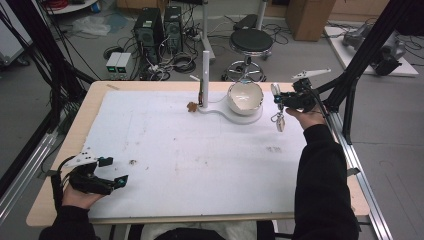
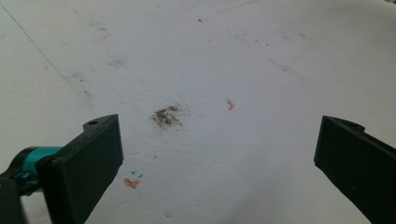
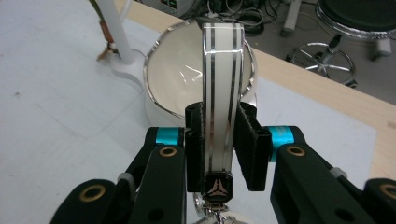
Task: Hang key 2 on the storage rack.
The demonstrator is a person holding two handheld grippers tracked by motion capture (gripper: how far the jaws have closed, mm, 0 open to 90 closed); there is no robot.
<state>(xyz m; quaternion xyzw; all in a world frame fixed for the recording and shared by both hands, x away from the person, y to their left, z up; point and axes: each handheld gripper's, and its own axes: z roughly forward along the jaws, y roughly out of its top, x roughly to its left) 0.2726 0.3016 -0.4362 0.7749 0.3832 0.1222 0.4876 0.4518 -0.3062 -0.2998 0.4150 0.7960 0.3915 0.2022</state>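
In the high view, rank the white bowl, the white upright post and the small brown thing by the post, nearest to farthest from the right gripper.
1. White bowl, just left of the right gripper.
2. White upright post, left of the bowl.
3. Small brown thing, left of the post's foot.

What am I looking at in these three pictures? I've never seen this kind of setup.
There is no robot arm here: a person at a table holds a two-jaw tool in each hand. The wide picture is taken from a fixed camera above the person, looking down on the white sheet that covers the tabletop. The other two come from small cameras riding on each tool, looking along its black jaws.

The left hand-held gripper rests near the table's front edge, jaws wide open over a dirty smudge on the sheet, holding nothing.

The right hand-held gripper is raised beside a white bowl on a white stand. Its jaws are shut on a white band with silver stripes, perhaps a bracelet or handle; something small dangles beneath it.
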